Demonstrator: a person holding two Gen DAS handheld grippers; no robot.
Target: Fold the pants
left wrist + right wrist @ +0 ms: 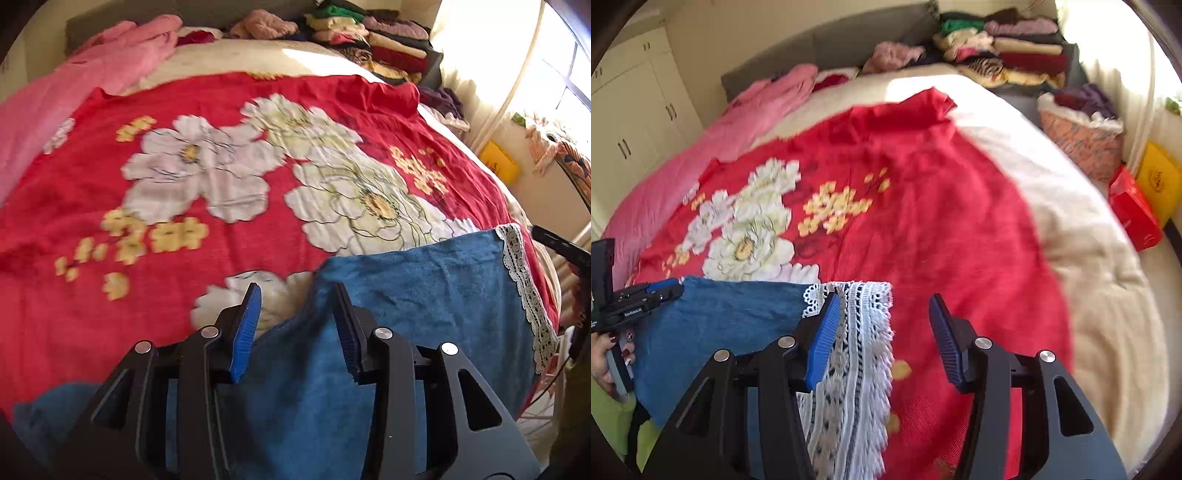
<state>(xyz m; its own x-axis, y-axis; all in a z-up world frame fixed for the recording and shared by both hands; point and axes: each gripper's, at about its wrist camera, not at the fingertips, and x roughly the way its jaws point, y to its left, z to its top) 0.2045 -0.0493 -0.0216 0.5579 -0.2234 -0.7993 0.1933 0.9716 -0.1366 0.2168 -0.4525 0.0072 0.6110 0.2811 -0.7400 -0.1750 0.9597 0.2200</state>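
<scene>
Lying at the red floral blanket (184,229) near edge: blue pants (406,295), lace hem (857,350) rightward; left gripper (295,325) and right gripper (882,339) jaws parted, gripping nothing.

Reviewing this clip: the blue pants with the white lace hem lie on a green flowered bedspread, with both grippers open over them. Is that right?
Not quite. The bedspread is red with white and yellow flowers, not green; the left wrist view shows it plainly. The rest holds: the blue pants have a white lace hem, and the left gripper and right gripper both stand open over them.
</scene>
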